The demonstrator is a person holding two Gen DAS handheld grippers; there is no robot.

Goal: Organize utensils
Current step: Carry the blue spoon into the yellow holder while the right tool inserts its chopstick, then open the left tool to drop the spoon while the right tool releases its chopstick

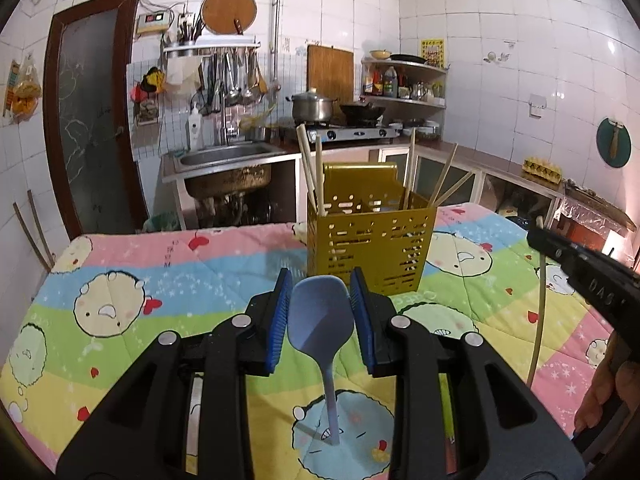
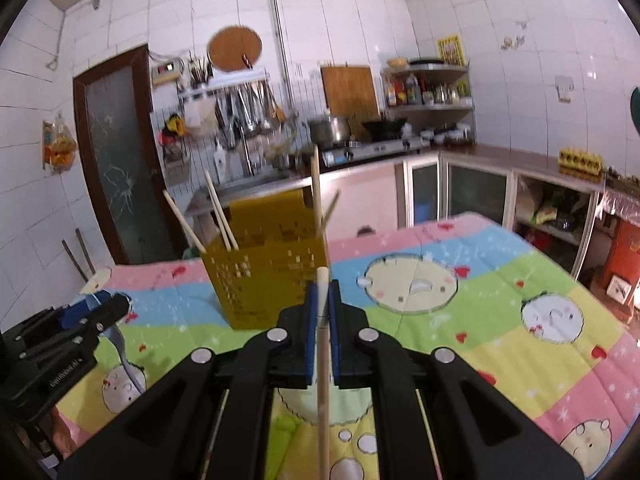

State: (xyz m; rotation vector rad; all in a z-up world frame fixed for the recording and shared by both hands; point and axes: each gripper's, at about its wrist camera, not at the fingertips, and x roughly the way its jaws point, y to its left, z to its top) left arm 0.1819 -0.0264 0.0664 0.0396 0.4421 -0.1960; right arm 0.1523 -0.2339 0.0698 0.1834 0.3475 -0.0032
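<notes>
My left gripper [image 1: 320, 280] is shut on a blue spoon [image 1: 320, 320], its blue pads pressing the bowl from both sides. The handle hangs down toward the quilt. My right gripper [image 2: 323, 288] is shut on a pale wooden chopstick [image 2: 323, 380], whose tip pokes up past the pads. Just beyond both grippers a yellow perforated utensil holder [image 1: 370, 240] [image 2: 264, 272] stands on the table. Several chopsticks [image 1: 308, 168] lean inside it. The right gripper [image 1: 536, 236] with its chopstick [image 1: 538, 320] shows in the left wrist view. The left gripper [image 2: 108, 304] and spoon [image 2: 128, 356] show at the right wrist view's left edge.
A colourful cartoon quilt [image 1: 160, 264] covers the table. Behind it stand a steel sink [image 1: 224, 156], a gas stove with a pot [image 1: 312, 106] and wok, a corner shelf of bottles [image 1: 404, 84] and a dark door [image 1: 92, 120]. A hand [image 1: 604, 400] shows lower right.
</notes>
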